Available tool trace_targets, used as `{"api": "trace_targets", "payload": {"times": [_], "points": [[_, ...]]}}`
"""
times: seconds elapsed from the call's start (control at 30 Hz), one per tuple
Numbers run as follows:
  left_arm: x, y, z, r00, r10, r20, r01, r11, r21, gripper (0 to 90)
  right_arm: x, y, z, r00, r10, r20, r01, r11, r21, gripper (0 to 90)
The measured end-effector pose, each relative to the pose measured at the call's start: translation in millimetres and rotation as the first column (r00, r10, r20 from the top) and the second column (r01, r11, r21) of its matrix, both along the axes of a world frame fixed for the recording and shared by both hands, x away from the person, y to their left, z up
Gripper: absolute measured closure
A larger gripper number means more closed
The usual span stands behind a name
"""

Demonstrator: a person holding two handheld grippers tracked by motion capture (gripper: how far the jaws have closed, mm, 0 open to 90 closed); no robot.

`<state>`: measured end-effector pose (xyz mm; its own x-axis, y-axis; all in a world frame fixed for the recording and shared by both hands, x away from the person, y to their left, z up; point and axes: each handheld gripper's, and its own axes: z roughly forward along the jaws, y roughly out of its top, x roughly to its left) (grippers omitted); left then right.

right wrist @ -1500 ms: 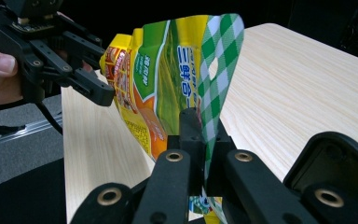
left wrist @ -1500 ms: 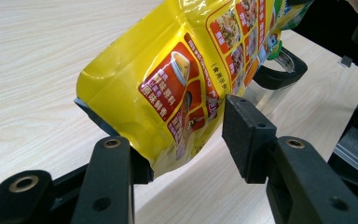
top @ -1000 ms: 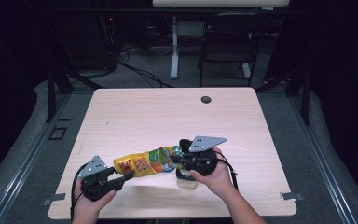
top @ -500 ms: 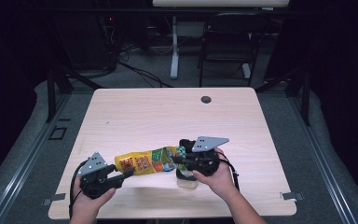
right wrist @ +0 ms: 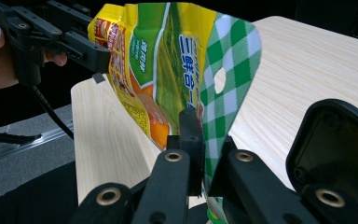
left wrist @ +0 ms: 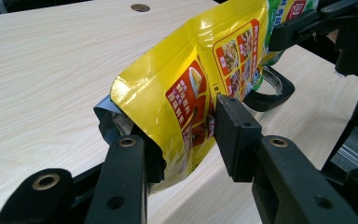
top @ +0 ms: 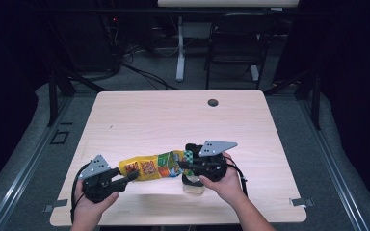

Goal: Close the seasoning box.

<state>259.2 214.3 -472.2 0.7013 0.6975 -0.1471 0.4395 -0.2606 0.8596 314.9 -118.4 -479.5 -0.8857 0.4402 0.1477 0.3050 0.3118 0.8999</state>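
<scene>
Holding: right gripper [top: 187,163] clamped on the checked top edge of a glossy yellow-and-green foil snack pouch [top: 151,167].
Closing: left gripper [left wrist: 186,135], jaws just narrowing around the pouch's bottom end, pads touching.
Position: pouch lifted between grippers over a clear jar [top: 193,185] on the pale wooden surface [top: 173,120].
Advice: squeeze gently, keep it level.

High view: fixed overhead, facing forward and down across the desk [top: 173,120]. 2 gripper views: close, looking along their own jaws. All 3 share the pouch [top: 149,166].
</scene>
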Motion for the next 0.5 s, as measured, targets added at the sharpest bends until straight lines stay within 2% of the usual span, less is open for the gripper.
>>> {"api": "trace_targets", "payload": {"times": [0.27, 0.43, 0.5], "points": [[0.2, -0.6, 2.0, 1.0, -0.005, 0.003, 0.005, 1.0, 0.004, 66.4, 0.6, -1.6, 0.2, 1.0, -0.002, -0.005, 0.002, 1.0, 0.003, 87.5], [0.6, -0.9, 2.9, 1.0, -0.005, 0.003, 0.005, 1.0, -0.009, 67.1, 1.3, -3.1, 0.7, 0.9999, -0.004, -0.01, 0.004, 1.0, 0.004, 85.7], [0.7, -0.5, 3.7, 1.0, -0.009, 0.002, 0.009, 1.0, 0.0, 67.4, 1.5, -3.6, 0.6, 0.9999, -0.006, -0.012, 0.006, 1.0, 0.008, 85.0]]}}
